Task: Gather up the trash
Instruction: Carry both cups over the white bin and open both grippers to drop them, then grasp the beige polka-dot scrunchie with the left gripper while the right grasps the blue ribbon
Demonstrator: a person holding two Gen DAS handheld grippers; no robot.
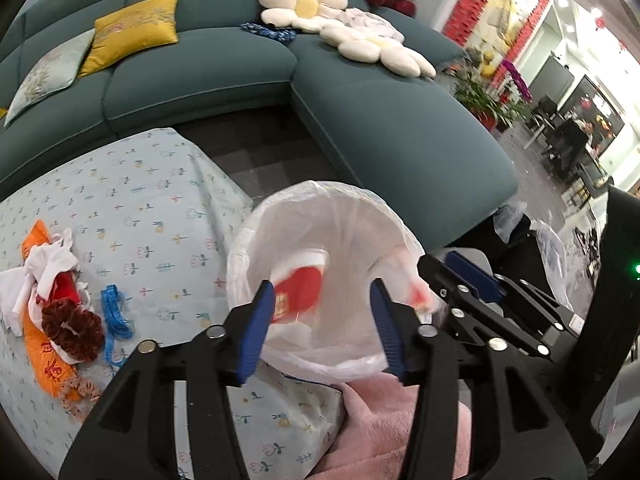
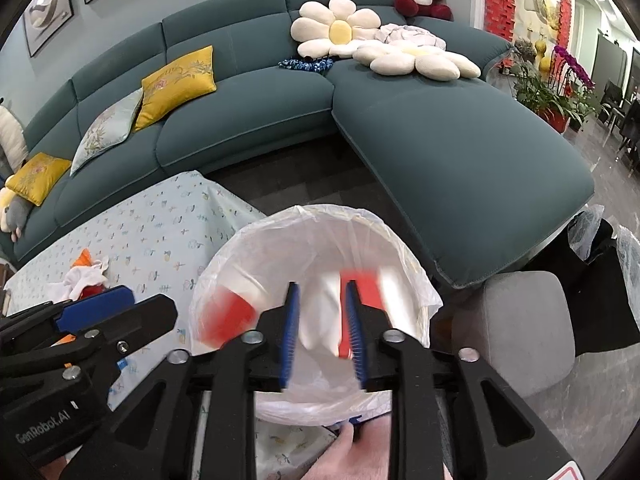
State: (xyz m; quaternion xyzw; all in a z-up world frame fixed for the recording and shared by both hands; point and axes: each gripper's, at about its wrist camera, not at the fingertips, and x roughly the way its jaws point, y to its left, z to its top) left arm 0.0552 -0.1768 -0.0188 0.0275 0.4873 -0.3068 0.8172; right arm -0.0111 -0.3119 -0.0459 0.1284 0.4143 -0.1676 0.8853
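A white bin with a clear plastic liner (image 1: 320,224) stands by the table corner; it also shows in the right wrist view (image 2: 320,232). Blurred red-and-white packets are inside it (image 1: 300,292) (image 2: 230,314) (image 2: 368,288). My left gripper (image 1: 322,300) is open above the bin mouth, holding nothing. My right gripper (image 2: 322,304) is open a little above the bin, with nothing gripped between the pads. A heap of trash lies on the table at left: white tissue (image 1: 44,268), an orange wrapper (image 1: 44,364), a brown scrunchie (image 1: 74,322) and a blue tape (image 1: 114,312).
The table has a pale blue flowered cloth (image 1: 140,208) (image 2: 160,216). A teal sectional sofa (image 1: 380,120) (image 2: 460,140) with cushions runs behind and to the right. A grey stool (image 2: 520,320) and black bags (image 2: 600,280) sit right of the bin. Pink cloth (image 1: 380,432) lies below.
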